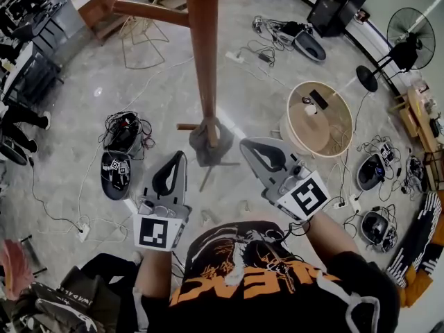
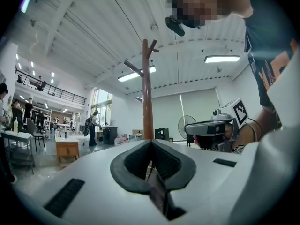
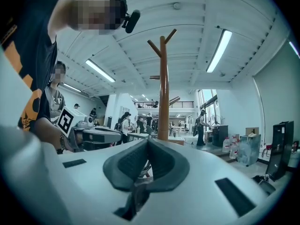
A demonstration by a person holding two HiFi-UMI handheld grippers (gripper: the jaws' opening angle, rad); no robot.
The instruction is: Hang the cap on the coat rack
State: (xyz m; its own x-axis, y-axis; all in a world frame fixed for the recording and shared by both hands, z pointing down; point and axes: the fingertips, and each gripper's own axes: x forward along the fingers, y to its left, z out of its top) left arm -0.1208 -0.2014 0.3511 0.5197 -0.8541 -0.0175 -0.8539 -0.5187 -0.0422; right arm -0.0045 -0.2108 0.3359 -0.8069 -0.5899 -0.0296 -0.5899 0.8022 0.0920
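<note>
Head view: grey cap (image 1: 210, 146) ahead and lower down, between two shut, empty grippers.
Sits bunched low against the coat rack (image 1: 202, 54), just beside a short peg (image 1: 186, 126); hung there or resting on the foot, cannot tell. Flanked by the left gripper (image 1: 181, 157) and the right gripper (image 1: 246, 144), both tips angled in toward the rack, both sets of jaws pressed together on nothing in the gripper views. Looks about equally near to either tip, perhaps a shade nearer the right. Stands upright, the rack, with a long peg (image 1: 149, 11) jutting left higher up; probably calls for opening first, then reaching forward and down.
</note>
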